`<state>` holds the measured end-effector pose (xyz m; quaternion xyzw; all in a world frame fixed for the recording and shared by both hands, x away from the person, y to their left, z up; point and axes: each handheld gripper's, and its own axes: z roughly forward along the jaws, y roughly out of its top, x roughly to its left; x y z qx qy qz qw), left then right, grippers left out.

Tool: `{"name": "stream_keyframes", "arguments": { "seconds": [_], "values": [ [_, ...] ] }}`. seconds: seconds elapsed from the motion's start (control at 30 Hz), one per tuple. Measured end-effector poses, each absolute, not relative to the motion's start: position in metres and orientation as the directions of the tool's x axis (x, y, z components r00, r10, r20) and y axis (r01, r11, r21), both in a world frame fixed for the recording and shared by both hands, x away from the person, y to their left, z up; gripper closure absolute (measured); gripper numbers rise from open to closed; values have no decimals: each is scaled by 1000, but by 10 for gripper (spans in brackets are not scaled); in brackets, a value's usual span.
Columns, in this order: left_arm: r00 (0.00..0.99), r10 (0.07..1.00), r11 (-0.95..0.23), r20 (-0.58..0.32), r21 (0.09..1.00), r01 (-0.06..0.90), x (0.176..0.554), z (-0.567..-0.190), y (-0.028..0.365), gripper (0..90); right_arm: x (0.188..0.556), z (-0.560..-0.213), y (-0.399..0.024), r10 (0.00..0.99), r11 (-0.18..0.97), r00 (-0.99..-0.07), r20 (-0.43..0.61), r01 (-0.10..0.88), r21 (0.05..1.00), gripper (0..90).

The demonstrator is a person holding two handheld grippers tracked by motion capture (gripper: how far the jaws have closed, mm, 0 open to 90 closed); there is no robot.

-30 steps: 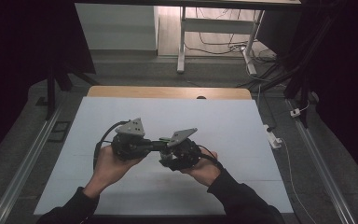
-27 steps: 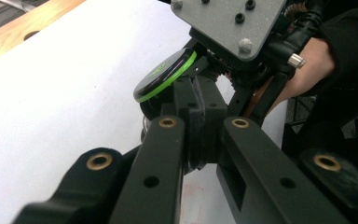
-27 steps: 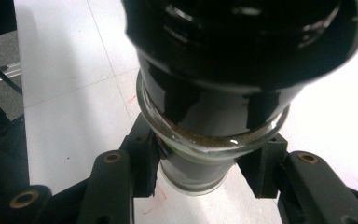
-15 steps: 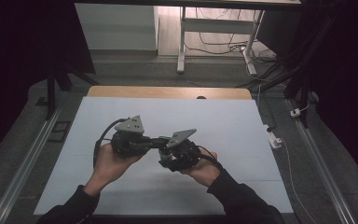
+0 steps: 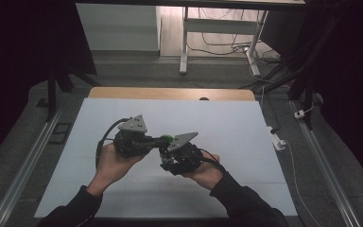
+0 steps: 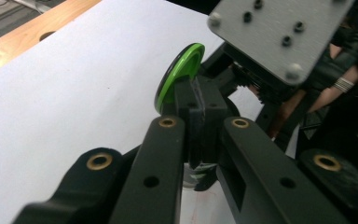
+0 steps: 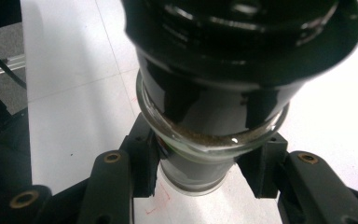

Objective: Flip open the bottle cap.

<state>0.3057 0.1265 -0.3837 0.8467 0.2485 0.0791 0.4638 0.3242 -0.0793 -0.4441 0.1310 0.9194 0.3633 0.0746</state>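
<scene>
Centre of the high view, above the white table (image 5: pixel 246 142): a small dark jar (image 7: pixel 205 135) with a glass body and black upper section sits clamped in the right gripper (image 5: pixel 177 158), whose jaws press its sides low in the right gripper view, with a line of brownish grains inside the glass. In the left gripper view, just above centre, a green-rimmed black disc (image 6: pixel 179 77), the jar's cap by the look of it, stands edge-on with the left gripper (image 5: pixel 163 140) closed tight on the black piece just behind it. Both hands hold the two tools nose to nose over the table's middle. This reads as the cap-turning step, opening or sealing, hard to say which. Next move calls for the right gripper to stay firm while the left twists squarely about the jar's axis, no tilt, or the grains may spill.
</scene>
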Motion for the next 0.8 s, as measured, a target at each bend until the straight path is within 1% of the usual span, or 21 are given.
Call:
{"name": "stream_keyframes", "arguments": {
  "seconds": [0.27, 0.63, 0.8],
  "values": [
    [859, 502, -439, -103, 825, 356, 309, -385, 128, 891, 322, -445, -78, 289, 705, -956, -46, 180, 686, 530],
    [861, 502, -442, -87, 829, 342, 306, -384, 130, 886, 322, -444, -79, 288, 700, -956, -49, 176, 692, 529],
    [858, 508, -438, -83, 832, 340, 303, -382, 133, 817, 324, -444, -80, 291, 697, -955, -46, 179, 695, 529]
  ]
}}
